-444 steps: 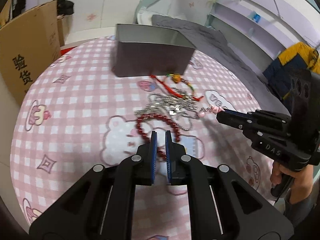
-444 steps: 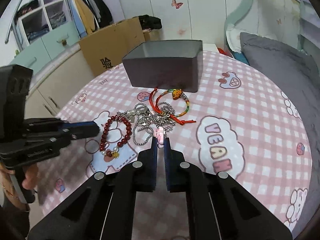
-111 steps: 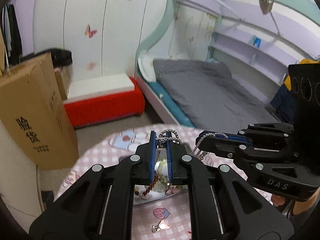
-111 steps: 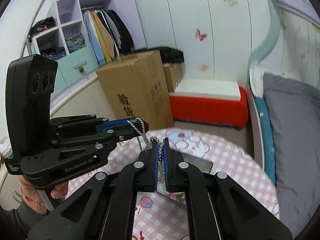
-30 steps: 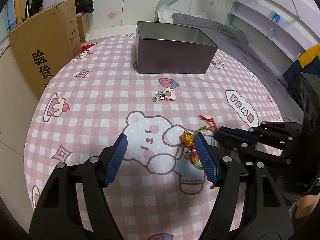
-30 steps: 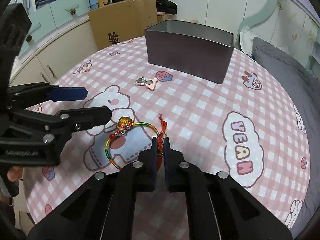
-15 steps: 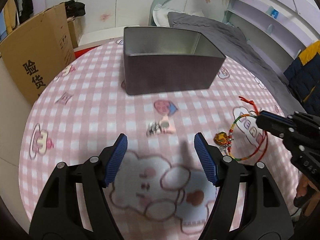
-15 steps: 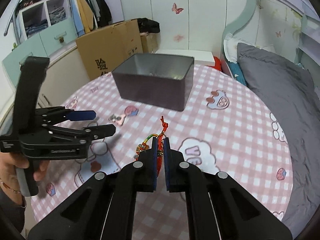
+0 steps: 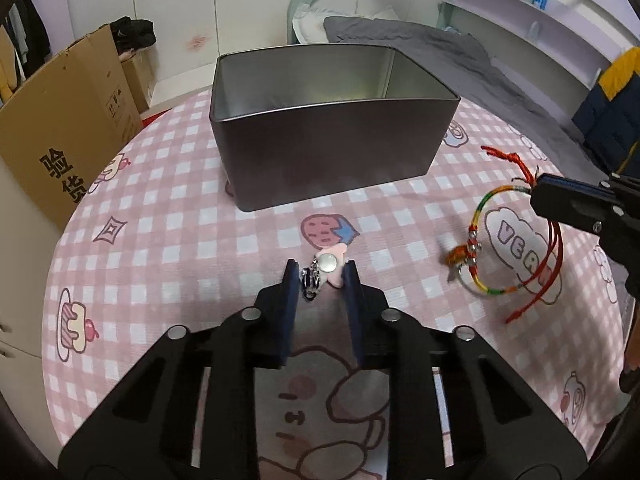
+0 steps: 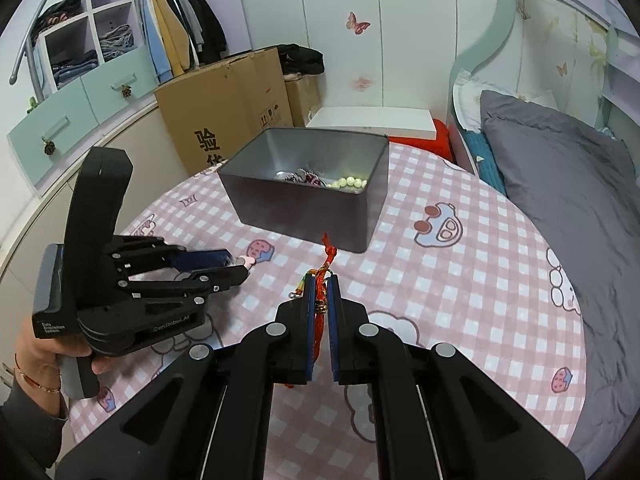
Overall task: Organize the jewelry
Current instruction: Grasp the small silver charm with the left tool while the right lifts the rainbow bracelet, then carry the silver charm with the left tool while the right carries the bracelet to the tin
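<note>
Pink charm with silver clasp (image 9: 329, 266) lies on the pink checked tablecloth (image 9: 168, 240), between the left gripper (image 9: 320, 276) pads; its jaws have just been closing, contact unclear. Right gripper (image 10: 320, 300) is clamped on a red-and-rainbow cord bracelet (image 9: 516, 256), lifted beside the grey tin (image 9: 320, 148), which contains beads.

Two black hand-held grippers with blue finger pads

The left gripper (image 10: 236, 266) has silver screws, a tall black housing and white "GenRobot.AI" lettering; the hand (image 10: 44, 354) gripping its grey handle wears a thin red cord bracelet and dark sleeve. The right gripper (image 10: 320, 304) matches, with round silver bolts.
</note>
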Demonstrator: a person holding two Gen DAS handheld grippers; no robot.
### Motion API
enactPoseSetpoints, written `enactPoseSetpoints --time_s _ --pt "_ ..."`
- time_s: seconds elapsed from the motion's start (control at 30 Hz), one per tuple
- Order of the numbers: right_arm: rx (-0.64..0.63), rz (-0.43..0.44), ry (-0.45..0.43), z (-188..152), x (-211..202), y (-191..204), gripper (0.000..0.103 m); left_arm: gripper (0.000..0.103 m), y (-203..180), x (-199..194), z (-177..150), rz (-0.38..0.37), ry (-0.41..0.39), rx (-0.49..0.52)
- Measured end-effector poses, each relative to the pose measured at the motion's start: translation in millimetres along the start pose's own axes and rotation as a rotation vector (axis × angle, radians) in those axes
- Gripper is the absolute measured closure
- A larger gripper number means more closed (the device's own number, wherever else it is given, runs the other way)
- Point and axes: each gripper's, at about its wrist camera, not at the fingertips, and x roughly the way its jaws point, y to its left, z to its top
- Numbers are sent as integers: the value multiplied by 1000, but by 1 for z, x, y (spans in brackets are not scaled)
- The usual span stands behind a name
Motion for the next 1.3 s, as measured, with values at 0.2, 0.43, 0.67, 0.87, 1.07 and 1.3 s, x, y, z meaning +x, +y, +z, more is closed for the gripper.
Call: enactPoseSetpoints --time_s 0.2,0.43,0.67,0.87,1.07,1.3 --pt "-24 7 -27 10 -10 7 99 89 0 -7 -2 -49 -13 -8" --pt "-46 6 -68 24 -26 10 99 89 0 -24 -2 -93 -40 -18" --pt "-74 4 -124 42 -46 14 99 89 1 -68 10 -173 -132 -34" --pt "-73 -3 -186 69 -55 10 99 89 -1 -97 42 -180 -206 -7" --pt "-57 6 -207 91 -37 4 99 89 9 -86 78 -157 -199 -1" --pt "-19 -2 -184 103 4 -7 99 89 18 -52 105 -133 -150 -14"
